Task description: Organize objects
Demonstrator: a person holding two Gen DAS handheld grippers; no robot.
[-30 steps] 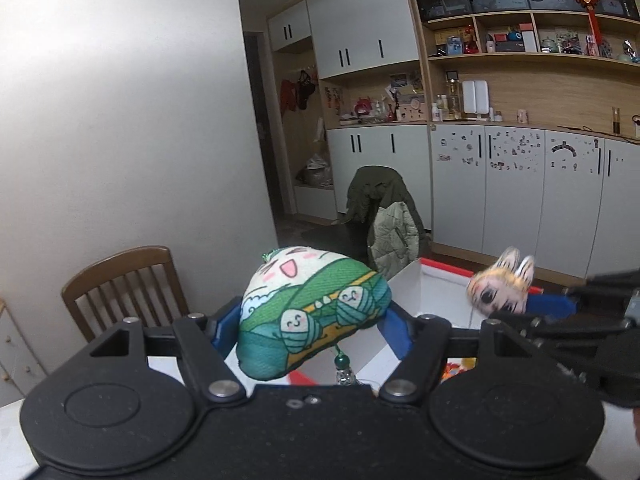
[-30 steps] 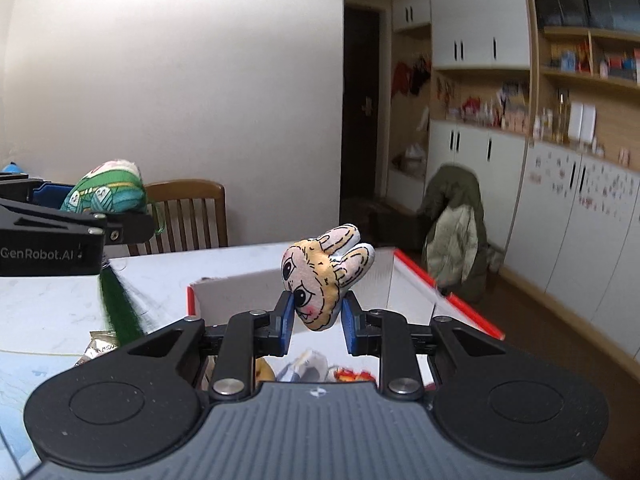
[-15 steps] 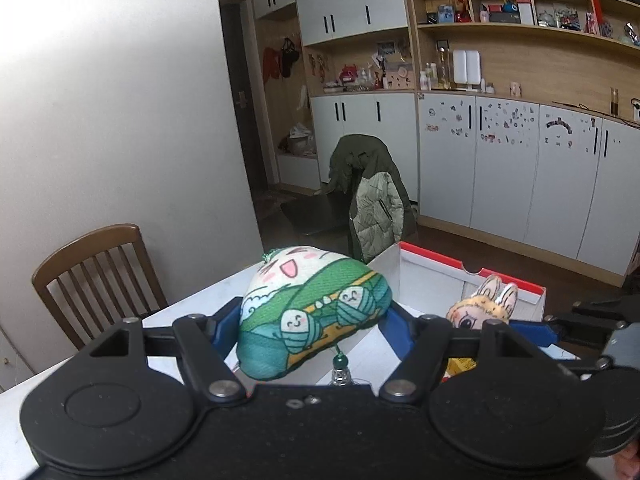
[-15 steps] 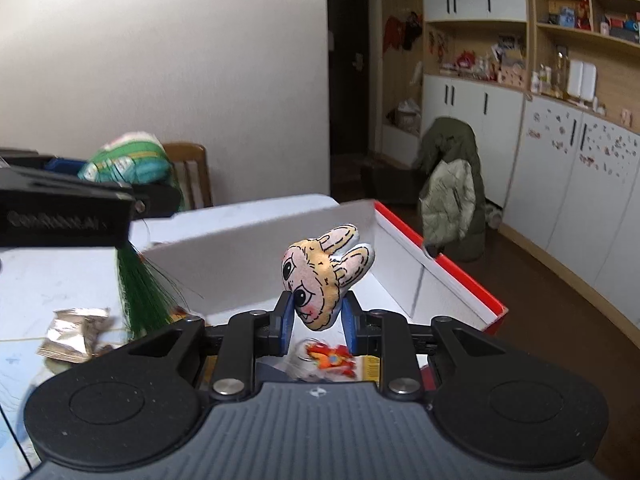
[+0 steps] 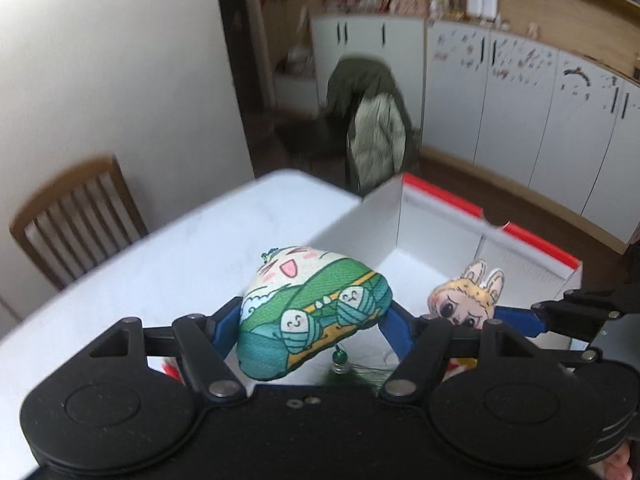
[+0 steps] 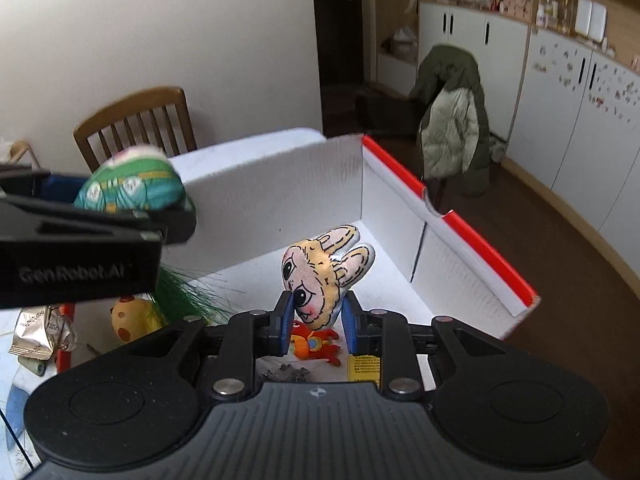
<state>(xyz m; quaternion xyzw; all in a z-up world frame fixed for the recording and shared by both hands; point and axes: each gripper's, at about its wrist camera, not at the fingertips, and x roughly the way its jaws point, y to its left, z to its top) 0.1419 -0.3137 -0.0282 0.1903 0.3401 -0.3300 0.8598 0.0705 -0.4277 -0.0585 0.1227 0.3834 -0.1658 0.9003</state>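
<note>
Left gripper [image 5: 310, 326]: jaws closed on a green cushion toy [image 5: 312, 312], held above the near left corner of the open white box [image 6: 400, 216] (likely for dropping in). Right gripper [image 6: 316, 320]: jaws pinching a small rabbit toy [image 6: 324, 276] over the box's middle. Box floor: yellow toy [image 6: 128, 318] at the left wall, orange toy [image 6: 314, 346] below the rabbit.
</note>
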